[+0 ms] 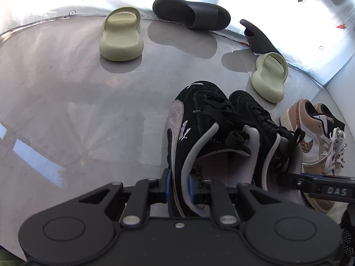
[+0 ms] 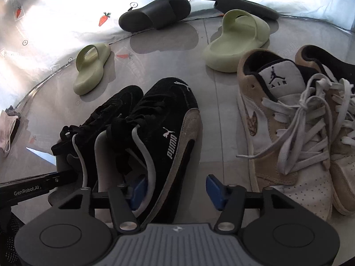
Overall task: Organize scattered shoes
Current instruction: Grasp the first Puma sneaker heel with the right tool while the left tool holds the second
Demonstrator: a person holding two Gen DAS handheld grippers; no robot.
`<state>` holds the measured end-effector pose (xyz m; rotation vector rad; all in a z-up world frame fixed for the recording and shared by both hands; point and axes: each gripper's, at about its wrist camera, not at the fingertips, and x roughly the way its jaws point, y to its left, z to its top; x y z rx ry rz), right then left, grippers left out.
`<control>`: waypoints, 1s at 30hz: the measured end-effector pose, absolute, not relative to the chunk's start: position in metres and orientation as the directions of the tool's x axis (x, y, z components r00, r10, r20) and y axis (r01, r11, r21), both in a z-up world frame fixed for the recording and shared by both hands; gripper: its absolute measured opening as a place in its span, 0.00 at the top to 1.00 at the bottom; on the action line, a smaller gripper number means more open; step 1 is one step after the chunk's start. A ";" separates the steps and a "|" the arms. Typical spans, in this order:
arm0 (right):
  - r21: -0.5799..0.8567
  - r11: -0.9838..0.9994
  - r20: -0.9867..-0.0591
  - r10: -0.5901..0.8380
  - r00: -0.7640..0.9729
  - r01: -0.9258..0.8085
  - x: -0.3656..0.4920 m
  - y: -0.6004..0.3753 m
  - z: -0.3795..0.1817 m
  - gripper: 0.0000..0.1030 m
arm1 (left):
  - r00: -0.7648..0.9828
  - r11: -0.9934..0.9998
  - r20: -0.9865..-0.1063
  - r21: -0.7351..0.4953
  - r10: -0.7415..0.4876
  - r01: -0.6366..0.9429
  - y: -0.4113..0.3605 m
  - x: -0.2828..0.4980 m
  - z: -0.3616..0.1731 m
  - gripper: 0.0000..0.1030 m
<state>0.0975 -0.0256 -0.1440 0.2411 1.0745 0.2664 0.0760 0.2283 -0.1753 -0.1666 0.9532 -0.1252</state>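
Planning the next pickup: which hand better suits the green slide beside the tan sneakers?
Right. The right hand-held gripper is open, with that green slide ahead; the left hand-held gripper is shut on a black sneaker.

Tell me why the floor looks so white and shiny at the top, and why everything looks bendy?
Left wrist view: strong light washes the top right of the floor to plain white; the dark slide casts a soft shadow. Right wrist view: glare whitens the top left, though a carrot print stays readable. In both views the fisheye lens curves the floor seam and darkens the corners; the shoes look sharp, not blurred.
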 end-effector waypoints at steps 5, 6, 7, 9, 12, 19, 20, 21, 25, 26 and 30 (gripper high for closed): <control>0.210 0.952 -0.834 0.294 0.466 -0.225 0.102 0.004 -0.147 0.66 | 0.571 0.982 -0.805 -0.188 -0.162 0.014 0.233 0.073 -0.174 0.85; 0.208 0.948 -0.832 0.302 0.465 -0.243 0.103 0.006 -0.147 0.66 | 0.571 0.983 -0.807 -0.183 -0.153 0.005 0.236 0.072 -0.174 0.85; 0.218 0.943 -0.830 0.314 0.461 -0.251 0.104 0.007 -0.147 0.66 | 0.571 0.984 -0.809 -0.180 -0.141 -0.012 0.241 0.070 -0.173 0.85; 0.225 0.933 -0.827 0.336 0.451 -0.282 0.104 0.011 -0.147 0.66 | 0.572 0.983 -0.811 -0.179 -0.126 -0.037 0.249 0.068 -0.173 0.85; 0.222 0.915 -0.823 0.360 0.439 -0.336 0.101 0.024 -0.145 0.66 | 0.579 0.980 -0.808 -0.184 -0.104 -0.080 0.263 0.066 -0.173 0.85; 0.232 0.882 -0.815 0.406 0.414 -0.409 0.111 0.054 -0.145 0.66 | 0.593 0.977 -0.804 -0.156 -0.042 -0.142 0.289 0.066 -0.172 0.85; 0.237 0.884 -0.818 0.405 0.408 -0.403 0.113 0.055 -0.145 0.65 | 0.590 0.975 -0.806 -0.169 -0.053 -0.142 0.292 0.066 -0.171 0.84; 0.247 0.886 -0.823 0.406 0.398 -0.393 0.114 0.054 -0.145 0.63 | 0.591 0.974 -0.804 -0.179 -0.062 -0.141 0.294 0.064 -0.169 0.84; 0.279 0.887 -0.816 0.421 0.396 -0.369 0.107 0.045 -0.137 0.59 | 0.621 0.960 -0.776 -0.245 -0.108 -0.139 0.305 0.050 -0.157 0.70; 0.281 0.887 -0.813 0.422 0.400 -0.366 0.104 0.043 -0.134 0.59 | 0.637 0.955 -0.763 -0.261 -0.114 -0.142 0.308 0.045 -0.154 0.64; 0.252 0.876 -0.814 0.422 0.399 -0.412 0.101 0.050 -0.132 0.63 | 0.763 0.938 -0.641 -0.308 -0.080 -0.161 0.320 0.019 -0.137 0.43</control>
